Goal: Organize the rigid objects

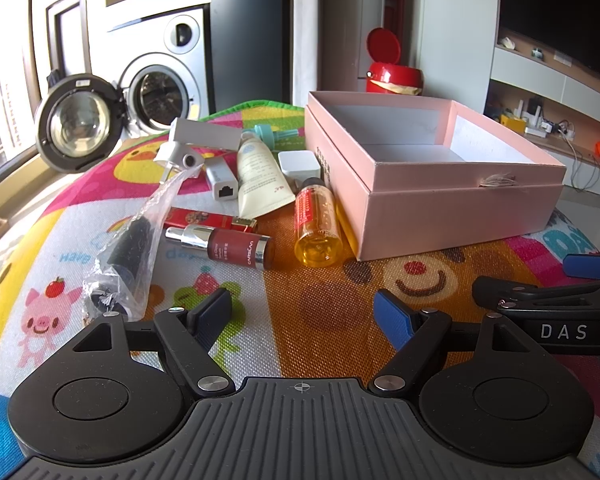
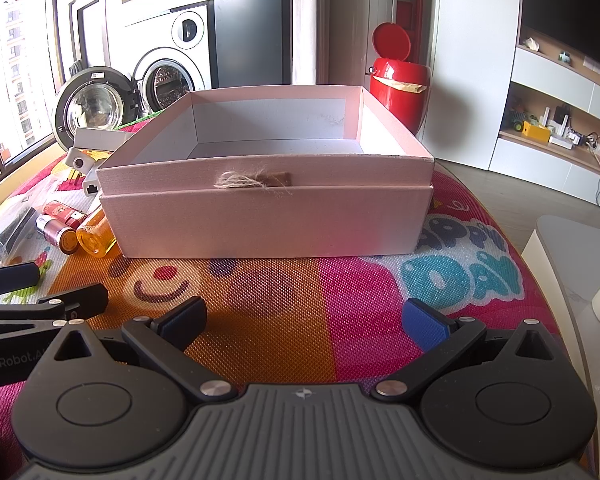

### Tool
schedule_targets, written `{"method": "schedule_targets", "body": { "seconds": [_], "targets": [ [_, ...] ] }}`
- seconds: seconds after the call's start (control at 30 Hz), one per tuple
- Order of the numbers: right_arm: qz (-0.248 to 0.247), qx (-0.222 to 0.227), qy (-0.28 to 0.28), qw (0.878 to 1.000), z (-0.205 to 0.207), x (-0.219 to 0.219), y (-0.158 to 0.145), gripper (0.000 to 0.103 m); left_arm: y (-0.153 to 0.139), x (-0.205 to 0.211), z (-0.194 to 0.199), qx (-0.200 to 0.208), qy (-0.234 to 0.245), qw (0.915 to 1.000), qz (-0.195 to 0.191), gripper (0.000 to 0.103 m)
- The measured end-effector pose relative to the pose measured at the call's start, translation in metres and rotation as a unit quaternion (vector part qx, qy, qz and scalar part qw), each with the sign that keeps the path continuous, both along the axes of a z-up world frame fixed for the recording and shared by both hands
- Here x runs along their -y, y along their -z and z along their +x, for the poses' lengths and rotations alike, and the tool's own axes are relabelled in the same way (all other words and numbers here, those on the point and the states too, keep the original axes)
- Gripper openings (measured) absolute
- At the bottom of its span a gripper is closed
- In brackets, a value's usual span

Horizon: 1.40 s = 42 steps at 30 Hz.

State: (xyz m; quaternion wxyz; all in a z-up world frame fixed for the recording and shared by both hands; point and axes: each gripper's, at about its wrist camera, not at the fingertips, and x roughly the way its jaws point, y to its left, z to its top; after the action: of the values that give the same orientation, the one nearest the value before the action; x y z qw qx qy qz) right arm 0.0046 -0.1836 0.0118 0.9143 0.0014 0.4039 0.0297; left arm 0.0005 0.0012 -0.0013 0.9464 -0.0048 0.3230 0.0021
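Note:
An open, empty pink box stands on the colourful play mat. To its left lie an amber bottle, a dark red pump bottle, a red tube, a cream tube, a white square case, a grey adapter and a black item in a clear bag. My left gripper is open, low over the mat in front of the bottles. My right gripper is open before the box's front wall, holding nothing.
A red bin with its lid up stands behind the box. A washing machine with its door open is at the back left. A white stool sits right of the mat. Shelves line the right wall.

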Motion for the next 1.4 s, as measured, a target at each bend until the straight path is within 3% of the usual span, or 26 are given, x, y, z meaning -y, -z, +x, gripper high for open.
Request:
{"method": "schedule_targets", "body": {
  "seconds": [0.43, 0.63, 0.7, 0.8, 0.87, 1.03, 1.1, 1.13, 1.2, 1.27, 1.4],
  "targets": [
    [-0.001, -0.004, -0.003, 1.0, 0.001, -0.001, 0.0, 0.103, 0.0, -0.004, -0.002, 0.003, 0.001, 0.9999, -0.012, 0.082],
    [-0.001, -0.041, -0.029, 0.999, 0.013, 0.003, -0.004, 0.103, -0.009, -0.019, -0.019, -0.002, 0.028, 0.9988, -0.041, 0.077],
    [0.0, -0.048, -0.033, 0.998, 0.014, 0.003, -0.004, 0.103, -0.023, -0.033, -0.029, 0.014, 0.029, 0.998, -0.055, 0.077],
    [-0.001, -0.048, -0.038, 0.998, 0.013, 0.003, -0.004, 0.103, -0.052, -0.064, -0.036, 0.066, -0.001, 0.9968, -0.045, 0.077],
    [0.0, -0.045, -0.042, 0.998, 0.012, 0.003, -0.003, 0.103, -0.061, -0.087, -0.026, 0.076, -0.017, 0.996, -0.045, 0.077],
    [0.0, -0.041, -0.092, 0.995, 0.01, -0.003, -0.007, 0.101, -0.033, -0.126, 0.025, -0.015, -0.041, 0.9972, -0.061, 0.071],
    [-0.007, -0.027, -0.119, 0.992, 0.006, -0.013, -0.011, 0.08, -0.023, -0.13, 0.031, -0.03, -0.034, 0.9966, -0.068, 0.054],
    [-0.013, -0.017, -0.138, 0.99, 0.003, -0.021, -0.015, 0.075, -0.02, -0.13, 0.031, -0.03, -0.034, 0.997, -0.063, 0.042],
    [-0.02, 0.002, -0.184, 0.983, -0.002, -0.041, -0.024, 0.056, -0.019, -0.13, 0.025, -0.023, -0.026, 0.998, -0.053, 0.036],
    [-0.023, 0.019, -0.223, 0.974, -0.004, -0.062, -0.033, 0.047, -0.021, -0.133, 0.017, -0.023, -0.016, 0.9981, -0.054, 0.029],
    [-0.037, 0.049, -0.292, 0.955, 0.007, -0.118, -0.043, 0.042, -0.022, -0.138, -0.007, -0.033, -0.008, 0.9978, -0.057, 0.027]
  ]
}}
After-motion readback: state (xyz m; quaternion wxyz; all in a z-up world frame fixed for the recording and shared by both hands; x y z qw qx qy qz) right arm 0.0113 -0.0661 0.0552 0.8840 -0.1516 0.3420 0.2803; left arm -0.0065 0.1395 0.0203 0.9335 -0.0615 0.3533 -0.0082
